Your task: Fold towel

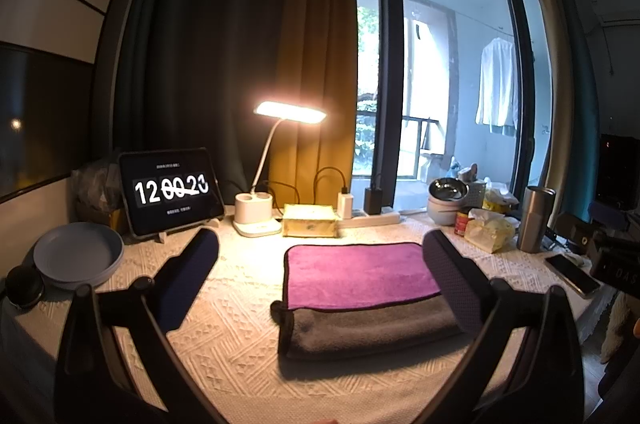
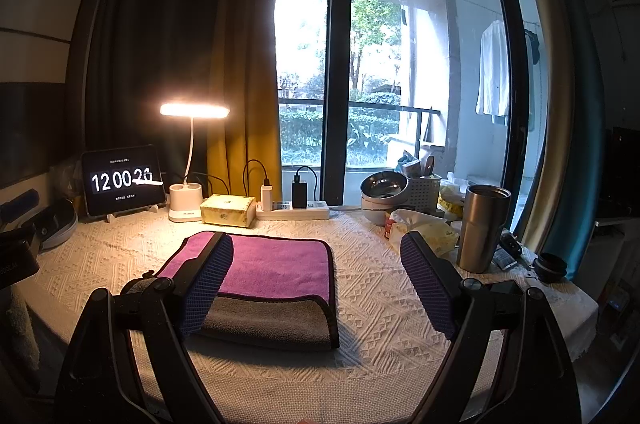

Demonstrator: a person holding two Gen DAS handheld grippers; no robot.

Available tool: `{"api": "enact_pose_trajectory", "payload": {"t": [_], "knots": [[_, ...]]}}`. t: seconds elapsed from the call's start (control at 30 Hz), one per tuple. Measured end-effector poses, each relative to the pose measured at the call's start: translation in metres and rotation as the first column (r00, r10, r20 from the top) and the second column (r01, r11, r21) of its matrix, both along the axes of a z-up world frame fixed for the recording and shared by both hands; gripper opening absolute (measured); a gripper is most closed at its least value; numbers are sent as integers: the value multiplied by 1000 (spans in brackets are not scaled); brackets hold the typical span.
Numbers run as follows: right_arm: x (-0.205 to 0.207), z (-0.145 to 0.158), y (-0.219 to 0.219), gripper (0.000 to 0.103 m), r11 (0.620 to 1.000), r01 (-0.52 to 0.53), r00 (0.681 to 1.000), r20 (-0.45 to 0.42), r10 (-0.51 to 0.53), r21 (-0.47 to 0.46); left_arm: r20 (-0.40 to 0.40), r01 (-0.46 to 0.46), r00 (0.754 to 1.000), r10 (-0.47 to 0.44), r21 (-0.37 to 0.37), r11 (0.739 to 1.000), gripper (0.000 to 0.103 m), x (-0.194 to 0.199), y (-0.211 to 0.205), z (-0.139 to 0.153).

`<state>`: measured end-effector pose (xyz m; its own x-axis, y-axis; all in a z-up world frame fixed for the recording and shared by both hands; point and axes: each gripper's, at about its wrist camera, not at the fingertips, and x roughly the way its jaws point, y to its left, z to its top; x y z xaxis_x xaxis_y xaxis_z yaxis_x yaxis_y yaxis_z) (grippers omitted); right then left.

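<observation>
Closest to us, the left gripper (image 1: 320, 264) and the right gripper (image 2: 316, 276) are both spread wide and hold nothing, and they seem to hang a little above the worktop (image 2: 380, 308) with its bumpy white cloth. That looks like a good way to wait, because wide fingers can come down over a cloth edge. Just past them lies the soft towel, purple on one side and grey on the other, with a dark trim (image 1: 360, 288). It rests flat on the worktop, and its near part is turned over so the grey side shows. So one fold looks done already, and I think more may be needed. In the left view the towel sits between the two fingers, nearer the right-hand one. In the right view it sits to the left, partly behind the left-hand finger. Farther back, a lit white desk lamp (image 1: 290, 112) shines on the work, probably to make it easy to see.
</observation>
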<state>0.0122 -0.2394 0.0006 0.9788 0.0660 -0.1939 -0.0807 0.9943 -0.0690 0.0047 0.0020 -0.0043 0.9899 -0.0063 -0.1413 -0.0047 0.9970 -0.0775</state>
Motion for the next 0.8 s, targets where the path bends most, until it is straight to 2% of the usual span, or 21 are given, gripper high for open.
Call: {"api": "enact_pose_trajectory", "payload": {"t": [0.8], "knots": [[0, 0, -1, 88, 1000, -1, 1000, 0, 1, 1, -19, -2, 1000, 2, -5, 1000, 103, 2, 4, -4]]}}
